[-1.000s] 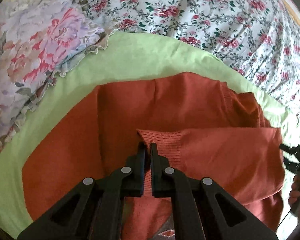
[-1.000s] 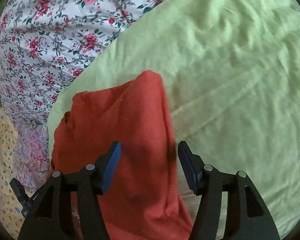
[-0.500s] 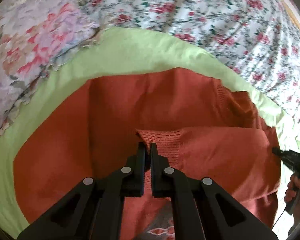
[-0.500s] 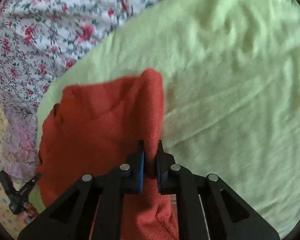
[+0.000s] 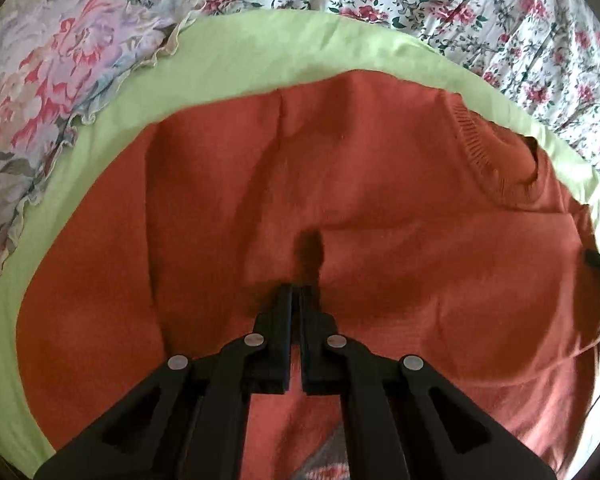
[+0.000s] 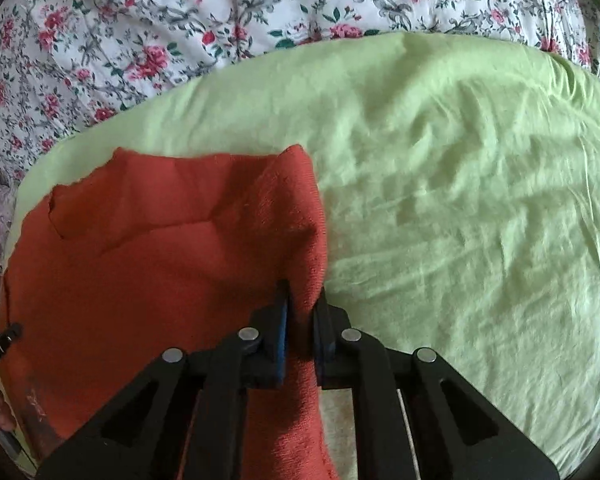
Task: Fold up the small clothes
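Observation:
A rust-orange knit sweater [image 5: 380,208] lies on a light green sheet [image 5: 260,52]; its ribbed collar [image 5: 484,160] is at the far right. My left gripper [image 5: 295,292] is shut on a lower part of the sweater and holds it over the body. In the right wrist view the sweater [image 6: 160,264] fills the left half. My right gripper [image 6: 302,300] is shut on a raised fold at the sweater's right edge. The other gripper's tip shows at the far edge of each view.
The green sheet [image 6: 460,200] lies on a white bedspread with red flowers [image 6: 140,40]. A ruffled pastel floral pillow [image 5: 52,92] lies at the left of the left wrist view. The green sheet stretches wide to the right of the sweater.
My right gripper went from open to shut on the sweater's right edge. My left gripper carried its held part forward over the body; the ribbed cuff in front of it is out of sight.

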Demonstrator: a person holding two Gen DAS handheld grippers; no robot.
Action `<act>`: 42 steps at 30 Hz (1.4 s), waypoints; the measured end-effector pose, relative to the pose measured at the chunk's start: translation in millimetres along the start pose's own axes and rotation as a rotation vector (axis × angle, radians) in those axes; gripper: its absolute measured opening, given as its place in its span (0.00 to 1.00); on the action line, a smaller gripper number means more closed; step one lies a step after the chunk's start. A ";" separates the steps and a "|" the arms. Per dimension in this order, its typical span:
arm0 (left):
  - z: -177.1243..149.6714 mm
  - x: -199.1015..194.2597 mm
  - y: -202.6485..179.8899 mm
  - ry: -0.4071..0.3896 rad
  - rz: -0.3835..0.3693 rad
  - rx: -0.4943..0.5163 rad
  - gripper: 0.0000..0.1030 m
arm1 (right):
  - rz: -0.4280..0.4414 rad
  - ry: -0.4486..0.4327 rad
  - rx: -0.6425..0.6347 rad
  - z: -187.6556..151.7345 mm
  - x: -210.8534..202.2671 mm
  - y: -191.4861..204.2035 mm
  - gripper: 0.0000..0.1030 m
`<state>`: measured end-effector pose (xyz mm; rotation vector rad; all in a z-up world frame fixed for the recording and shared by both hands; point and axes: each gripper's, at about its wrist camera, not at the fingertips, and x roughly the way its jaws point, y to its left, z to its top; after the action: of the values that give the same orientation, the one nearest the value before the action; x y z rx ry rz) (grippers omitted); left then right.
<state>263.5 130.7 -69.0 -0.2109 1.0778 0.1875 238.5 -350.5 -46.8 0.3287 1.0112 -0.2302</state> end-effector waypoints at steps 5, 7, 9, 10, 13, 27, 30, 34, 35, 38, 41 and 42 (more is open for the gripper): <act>-12.4 -28.6 12.4 0.012 -0.061 -0.026 0.16 | 0.049 -0.040 0.070 -4.9 -36.0 -0.6 0.34; -22.3 -46.4 19.6 0.004 -0.075 -0.050 0.37 | 0.117 -0.064 0.095 -15.3 -56.2 3.2 0.45; -31.0 -60.4 25.9 -0.004 -0.065 -0.059 0.43 | 0.167 -0.062 0.096 -26.9 -67.5 13.8 0.47; -35.8 -65.7 29.7 -0.001 -0.056 -0.060 0.44 | 0.187 -0.055 0.093 -35.7 -72.9 16.8 0.47; -53.1 -79.0 40.4 0.020 -0.036 -0.062 0.49 | 0.245 -0.015 0.075 -63.6 -80.1 32.2 0.47; -138.4 -78.5 50.8 0.192 -0.005 -0.018 0.66 | 0.344 0.145 0.057 -154.9 -84.3 90.2 0.47; -146.6 -71.9 47.5 0.202 0.045 0.023 0.36 | 0.346 0.150 0.049 -159.4 -87.7 94.6 0.47; -145.8 -75.4 60.0 0.186 0.028 -0.006 0.07 | 0.339 0.143 0.057 -161.7 -91.1 92.9 0.47; -143.9 -79.8 65.4 0.180 0.003 -0.027 0.06 | 0.337 0.141 0.059 -162.1 -92.1 91.2 0.47; -134.5 -96.8 70.9 0.131 -0.062 -0.077 0.05 | 0.328 0.137 0.065 -162.7 -92.8 85.3 0.47; -112.8 -118.1 56.7 0.072 -0.144 -0.095 0.05 | 0.322 0.136 0.080 -162.8 -91.5 77.3 0.47; -104.0 -123.5 50.3 0.061 -0.166 -0.090 0.05 | 0.320 0.136 0.088 -162.7 -90.8 74.3 0.47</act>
<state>105.4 146.0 -11.0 -0.3879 1.1080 0.0814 88.6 -217.5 -36.4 0.5858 1.0682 0.0382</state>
